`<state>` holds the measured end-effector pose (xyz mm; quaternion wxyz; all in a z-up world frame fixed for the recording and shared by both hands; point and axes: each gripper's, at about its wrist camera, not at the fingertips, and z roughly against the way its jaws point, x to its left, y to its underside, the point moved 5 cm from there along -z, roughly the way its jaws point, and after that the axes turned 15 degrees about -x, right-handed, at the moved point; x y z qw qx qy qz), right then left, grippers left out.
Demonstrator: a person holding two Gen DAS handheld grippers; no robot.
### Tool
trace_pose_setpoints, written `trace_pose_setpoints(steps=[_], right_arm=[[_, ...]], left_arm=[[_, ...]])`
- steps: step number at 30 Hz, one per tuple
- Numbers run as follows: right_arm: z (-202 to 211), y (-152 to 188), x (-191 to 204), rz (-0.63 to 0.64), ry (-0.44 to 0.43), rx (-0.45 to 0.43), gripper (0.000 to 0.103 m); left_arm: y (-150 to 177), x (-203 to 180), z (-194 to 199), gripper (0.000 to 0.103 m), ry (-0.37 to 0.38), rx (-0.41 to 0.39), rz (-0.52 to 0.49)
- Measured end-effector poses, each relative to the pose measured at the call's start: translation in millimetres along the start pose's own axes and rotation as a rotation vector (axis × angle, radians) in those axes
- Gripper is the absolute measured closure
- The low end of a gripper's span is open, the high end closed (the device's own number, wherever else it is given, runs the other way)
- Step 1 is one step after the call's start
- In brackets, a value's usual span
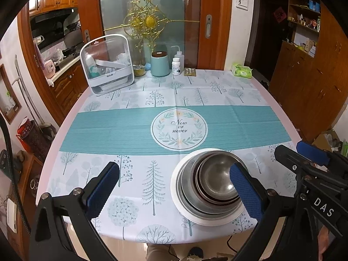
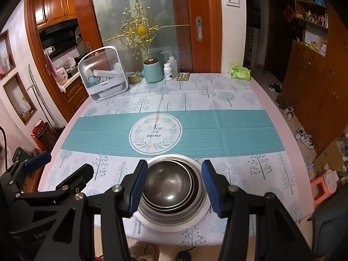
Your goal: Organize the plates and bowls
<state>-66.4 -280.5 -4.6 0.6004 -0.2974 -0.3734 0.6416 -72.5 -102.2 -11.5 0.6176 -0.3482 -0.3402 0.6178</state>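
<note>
Bowls (image 2: 171, 184) nested on plate (image 2: 202, 215), both hand-held grippers wide open & empty: keep right one (image 2: 174, 187) centred w/ stack, lift level.

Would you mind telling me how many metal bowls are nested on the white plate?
3, I think: nested concentrically on the white plate, a wide outer bowl, a middle one, an innermost. More may hide between.

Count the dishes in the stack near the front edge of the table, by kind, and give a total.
White plate: 1, at the bottom.
Metal bowls: at least 4 nested rims show; the exact number is hard to tell.
Total: at least 5 dishes, all in one stack.
</note>
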Motion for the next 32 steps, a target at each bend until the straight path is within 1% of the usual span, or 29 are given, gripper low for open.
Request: trace_pose_setpoints(steps=[9,20,32], right_arm=[[-6,7,1,0.003,0.004,0.033,0.051],[-6,10,3,0.0,0.001,0.038,0.051],[-5,16,4,-0.005,0.004,0.045,0.051]], left_arm=[[5,2,-2,0.002,0.002,0.013,0.003],[6,4,-2,0.002,0.006,0.016,0.006],[12,3,-3,0.002,0.01,0.039,0.012]])
